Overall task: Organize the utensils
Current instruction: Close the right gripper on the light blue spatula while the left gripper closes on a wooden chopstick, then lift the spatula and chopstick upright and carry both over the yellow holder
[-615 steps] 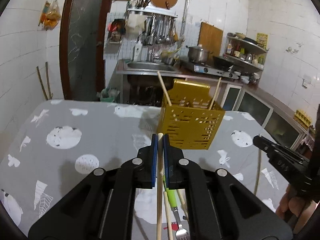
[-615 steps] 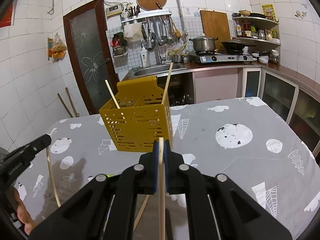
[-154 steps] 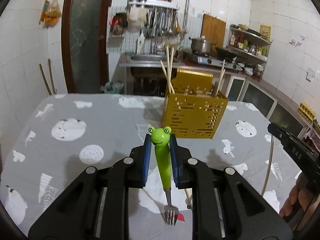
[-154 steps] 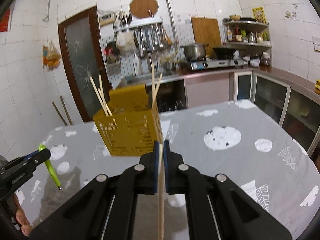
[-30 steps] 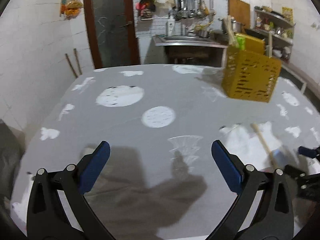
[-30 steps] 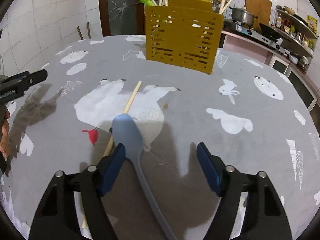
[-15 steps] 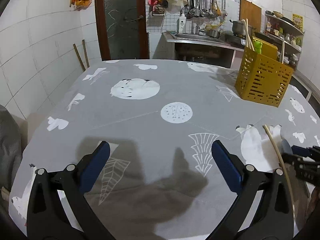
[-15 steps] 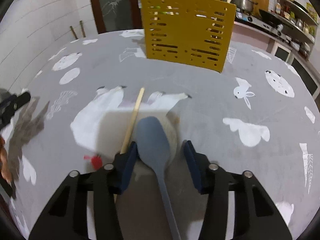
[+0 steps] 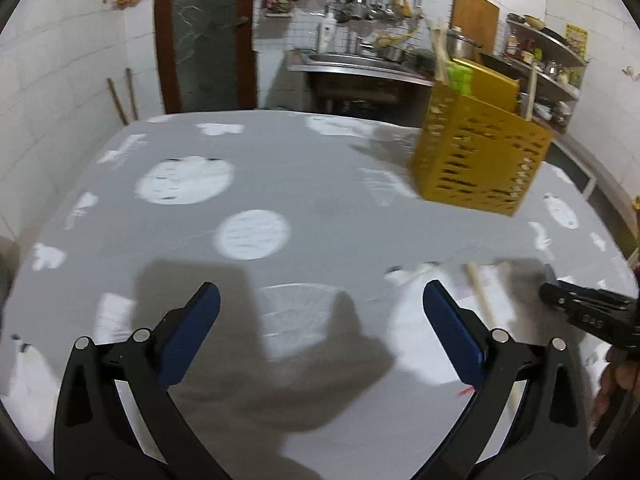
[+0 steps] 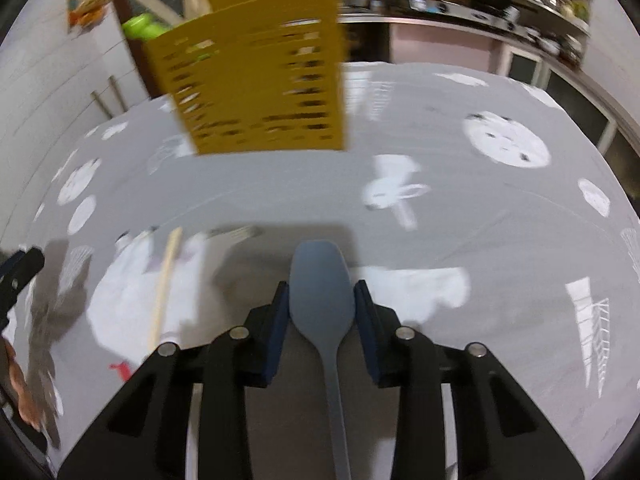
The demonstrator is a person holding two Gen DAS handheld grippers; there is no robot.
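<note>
My right gripper (image 10: 322, 291) has a blue-grey spoon (image 10: 322, 276) between its blue pads. The jaws are closing, and the pads touch both sides of the bowl; the handle runs back under the gripper. A yellow slotted utensil basket (image 10: 260, 80) stands just ahead, holding chopsticks and a green frog-handled fork (image 10: 142, 26). One wooden chopstick (image 10: 164, 284) lies on the cloth to the spoon's left. My left gripper (image 9: 320, 292) hangs wide open over bare cloth with nothing between its fingers. The left wrist view has the basket (image 9: 476, 164) at the far right and the chopstick (image 9: 482, 300) near the right gripper's tip (image 9: 552, 292).
The table (image 9: 300, 160) wears a grey cloth with white prints. Behind it stand a brown door (image 9: 204, 32), a sink counter (image 9: 360, 66) and shelves with pots (image 9: 540, 56). A hand (image 10: 20, 396) shows at the left edge of the right wrist view.
The right jaws have closed in around the spoon's bowl, and the spoon now moves with them toward the basket. The left gripper has swung sideways, still wide open.
</note>
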